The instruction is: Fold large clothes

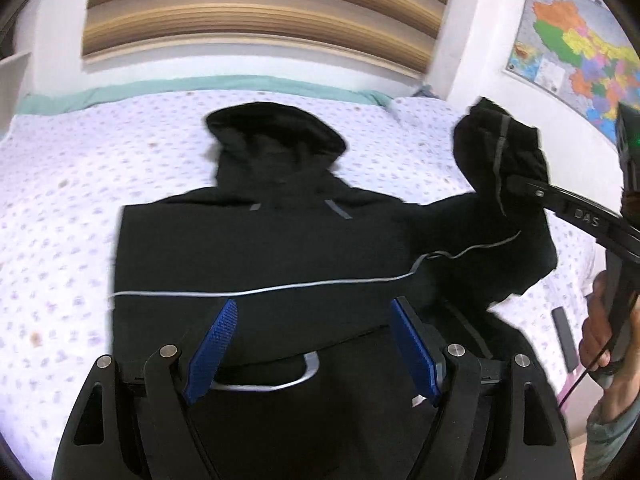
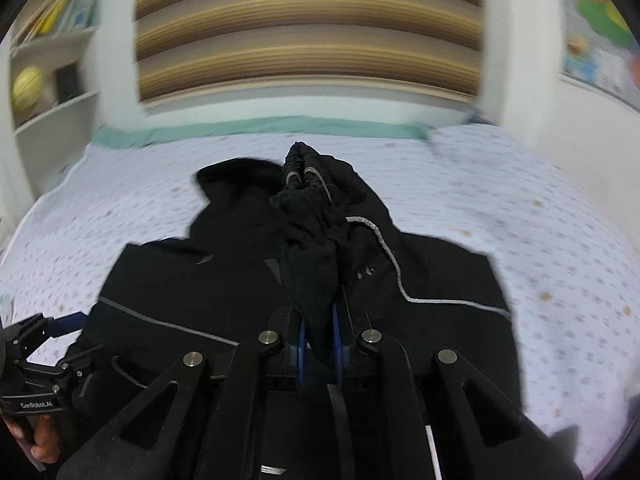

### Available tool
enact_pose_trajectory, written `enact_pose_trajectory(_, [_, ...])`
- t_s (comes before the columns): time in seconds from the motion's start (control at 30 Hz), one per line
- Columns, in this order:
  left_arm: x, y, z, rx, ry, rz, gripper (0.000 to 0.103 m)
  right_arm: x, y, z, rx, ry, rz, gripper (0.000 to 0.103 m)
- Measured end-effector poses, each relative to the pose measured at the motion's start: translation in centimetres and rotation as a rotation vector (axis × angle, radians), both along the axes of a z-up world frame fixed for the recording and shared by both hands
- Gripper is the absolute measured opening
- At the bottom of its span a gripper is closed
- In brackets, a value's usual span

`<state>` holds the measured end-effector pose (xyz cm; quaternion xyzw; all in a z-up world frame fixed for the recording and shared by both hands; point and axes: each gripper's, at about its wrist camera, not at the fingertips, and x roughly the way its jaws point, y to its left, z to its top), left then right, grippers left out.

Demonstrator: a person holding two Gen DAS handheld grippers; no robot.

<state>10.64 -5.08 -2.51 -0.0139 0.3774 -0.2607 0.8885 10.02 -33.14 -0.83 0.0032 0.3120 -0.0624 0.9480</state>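
A: Start closest to you. How does your left gripper stand?

B: Its blue pads are spread wide with nothing pinched between them. It hangs just over the lower body of the black jacket, and the fabric fills the gap behind the pads without touching them, as far as I can tell.

A: And your right gripper?

B: Its jaws are drawn tight together on the sleeve. From the right wrist view the bunched cuff sticks out past the fingertips, gathered and wrinkled. From the left wrist view you see that same sleeve lifted off the bed at the right, with the right gripper's finger biting into it and your hand wrapped round the handle.

A: Where does the jacket lie?

B: Flat on the bedspread, white with small lilac flecks, body spread out with a thin grey piping line running across it. The left side looks folded straight; only the right sleeve is off the surface.

A: Farther out?

B: The hood points away from you, toward the teal edge of the bed. Behind that stands the striped brown headboard. A coloured map hangs on the wall to the right, and the right wrist view catches white shelves at far left, blurred.
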Motion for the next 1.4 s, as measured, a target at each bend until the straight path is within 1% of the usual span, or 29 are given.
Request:
enact_pose_trajectory(0.03, [0.0,0.7,-0.2,-0.005,-0.006,0.005,0.079,0.8,2.2,-0.5,0.002,0.009,0.038,0.012])
enact_pose_trajectory(0.1, [0.0,2.8,-0.6,-0.041,-0.022,0.007,0.079,1.9,5.1,-1.1,0.009,0.015,0.09,0.013])
enact_pose_trajectory(0.13, [0.0,4.0,-0.8,-0.077,-0.024,0.004,0.079,2.6,6.7,-1.6,0.014,0.019,0.123,0.013])
enact_pose_trajectory(0.2, [0.1,5.5,-1.2,-0.118,-0.019,0.009,0.079,3.9,9.9,-3.2,0.007,0.04,0.174,0.013])
enact_pose_trajectory(0.27, [0.5,6.5,-2.0,-0.13,-0.01,0.024,0.079,5.2,12.2,-4.8,0.01,0.067,0.198,0.013])
enact_pose_trajectory(0.37, [1.6,7.6,-3.8,-0.126,0.026,0.043,0.079,7.5,15.4,-8.2,0.034,0.125,0.237,0.013])
enact_pose_trajectory(0.4, [1.9,8.0,-4.3,-0.132,0.039,0.048,0.079,7.9,16.0,-9.2,0.034,0.14,0.245,0.013])
enact_pose_trajectory(0.43, [2.1,8.4,-4.8,-0.142,0.051,0.052,0.079,9.1,17.1,-11.2,0.033,0.171,0.256,0.013])
enact_pose_trajectory(0.5, [2.6,9.4,-5.8,-0.164,0.074,0.063,0.079,10.0,18.2,-13.6,0.044,0.212,0.272,0.013])
enact_pose_trajectory(0.57, [2.8,10.1,-6.4,-0.176,0.091,0.07,0.079,11.0,19.0,-16.3,0.037,0.262,0.268,0.017])
enact_pose_trajectory(0.63, [3.5,10.5,-7.0,-0.183,0.109,0.072,0.079,11.4,19.3,-18.0,0.021,0.291,0.26,0.019])
enact_pose_trajectory(0.67, [3.8,10.6,-7.3,-0.183,0.119,0.071,0.079,11.5,19.3,-18.4,0.019,0.288,0.262,0.021])
enact_pose_trajectory(0.7, [4.0,10.7,-7.4,-0.184,0.127,0.067,0.079,11.4,19.2,-18.4,0.031,0.282,0.271,0.023])
enact_pose_trajectory(0.73, [4.1,10.8,-7.5,-0.189,0.134,0.062,0.079,11.3,18.7,-18.2,0.068,0.283,0.288,0.025])
enact_pose_trajectory(0.77, [4.3,10.8,-7.5,-0.201,0.145,0.053,0.079,11.2,18.0,-18.0,0.114,0.289,0.307,0.032])
enact_pose_trajectory(0.8, [4.5,10.9,-7.5,-0.225,0.159,0.038,0.079,10.9,17.2,-17.6,0.177,0.293,0.324,0.039])
enact_pose_trajectory(0.83, [4.7,11.0,-7.4,-0.26,0.176,0.018,0.079,10.5,16.1,-17.0,0.235,0.29,0.33,0.042])
enact_pose_trajectory(0.87, [5.1,11.2,-7.2,-0.318,0.206,-0.008,0.079,10.0,15.3,-16.5,0.277,0.281,0.333,0.045])
enact_pose_trajectory(0.93, [6.2,11.4,-7.1,-0.405,0.267,-0.039,0.079,8.5,13.3,-15.0,0.333,0.245,0.33,0.045])
enact_pose_trajectory(0.97, [7.0,11.3,-7.0,-0.422,0.297,-0.033,0.079,7.8,12.4,-14.3,0.336,0.226,0.317,0.045])
enact_pose_trajectory(1.0, [7.6,11.1,-6.8,-0.423,0.311,-0.02,0.079,6.9,11.2,-13.5,0.332,0.201,0.296,0.046])
enact_pose_trajectory(1.07, [8.8,10.3,-6.4,-0.4,0.315,-0.008,0.079,5.3,8.9,-12.0,0.324,0.158,0.256,0.046])
enact_pose_trajectory(1.13, [9.8,8.8,-6.4,-0.351,0.335,-0.003,0.079,4.1,5.8,-10.7,0.311,0.119,0.184,0.046])
enact_pose_trajectory(1.17, [10.5,7.5,-7.0,-0.306,0.363,-0.001,0.079,3.5,4.6,-10.1,0.3,0.102,0.151,0.046])
enact_pose_trajectory(1.27, [11.7,4.7,-8.9,-0.22,0.401,0.003,0.079,1.6,0.6,-8.4,0.235,0.033,0.043,0.046])
enact_pose_trajectory(1.33, [12.1,2.8,-10.0,-0.163,0.416,0.011,0.079,0.9,-1.9,-7.8,0.202,0.019,-0.022,0.046])
enact_pose_trajectory(1.37, [12.2,2.0,-10.4,-0.127,0.399,0.018,0.074,0.8,-2.8,-7.7,0.198,0.021,-0.046,0.046])
enact_pose_trajectory(1.4, [12.1,1.4,-10.6,-0.098,0.375,0.02,0.041,0.8,-3.7,-7.7,0.199,0.026,-0.067,0.046])
